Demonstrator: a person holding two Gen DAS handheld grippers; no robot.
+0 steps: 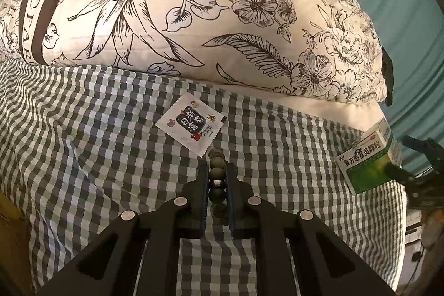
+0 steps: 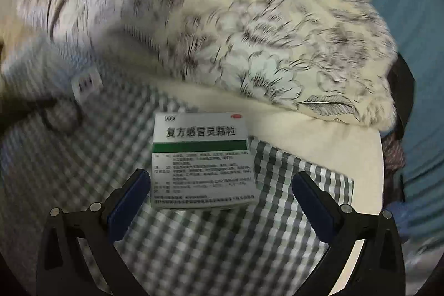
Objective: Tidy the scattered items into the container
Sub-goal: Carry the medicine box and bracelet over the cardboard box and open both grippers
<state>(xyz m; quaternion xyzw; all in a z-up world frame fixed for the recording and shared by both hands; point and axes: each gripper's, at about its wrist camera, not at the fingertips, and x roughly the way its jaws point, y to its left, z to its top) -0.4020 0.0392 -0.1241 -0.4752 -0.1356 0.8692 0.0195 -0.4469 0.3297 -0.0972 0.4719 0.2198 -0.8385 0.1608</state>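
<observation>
My left gripper (image 1: 217,171) is shut on a string of dark round beads (image 1: 217,174), which pokes out past the fingertips above the checked bedsheet (image 1: 111,157). Just beyond the beads lies a flat white sachet (image 1: 191,126) with a dark label. A green and white medicine box (image 1: 366,160) sits at the sheet's right edge. In the right wrist view that box (image 2: 202,160) lies flat, its near end between the fingers of my open right gripper (image 2: 220,179). It is closer to the left pad (image 2: 127,201), and neither pad presses on it. The view is motion-blurred.
A large floral pillow (image 1: 208,4) fills the far side of the bed, over a plain cream one (image 2: 319,140). A teal curtain (image 1: 402,32) hangs on the right past the bed's edge. The sachet (image 2: 86,85) shows blurred at the left.
</observation>
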